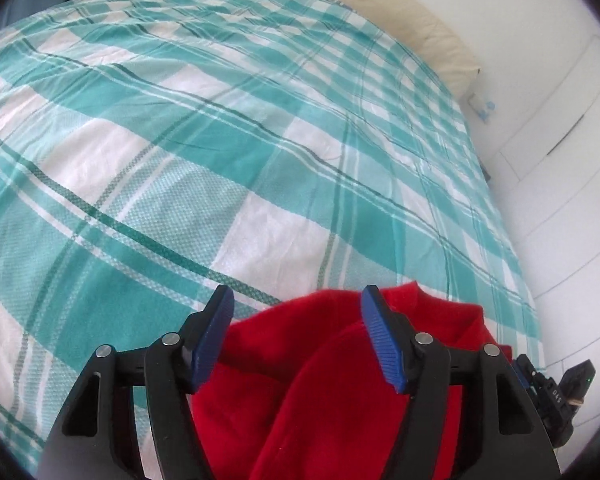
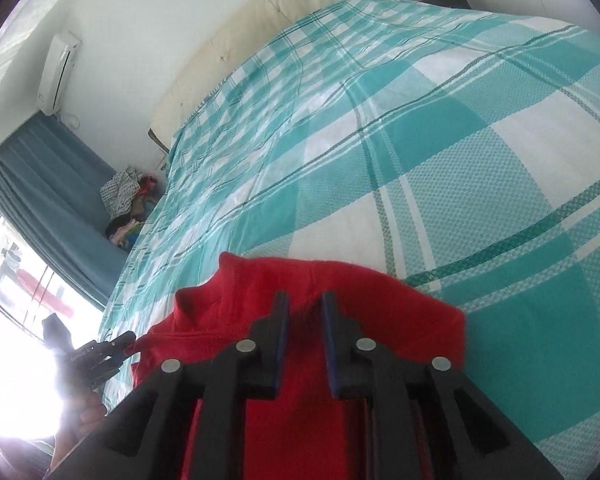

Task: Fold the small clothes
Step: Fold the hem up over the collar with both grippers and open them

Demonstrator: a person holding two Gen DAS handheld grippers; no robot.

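A red fleece garment [image 1: 332, 392] lay on the checked bedspread [image 1: 228, 128]; above it, left gripper [image 1: 298, 338] and right gripper [image 2: 305, 344] jaws stood spread, pinching nothing.

You face bed [image 1: 260, 140] under teal-and-white checked cover [image 2: 440, 168], lightly creased. Cream padded headboard [image 2: 260, 20] at far end, against white wall [image 2: 148, 4]. White air conditioner [image 2: 56, 72] high on that wall, above blue curtain [image 2: 48, 184]. Window [image 2: 12, 280] beside curtain, daylight glaring hard through it. Heap of mixed clothes [image 2: 128, 208] between curtain and bed edge. White panelled cupboard doors [image 1: 560, 120] along bed's other side.
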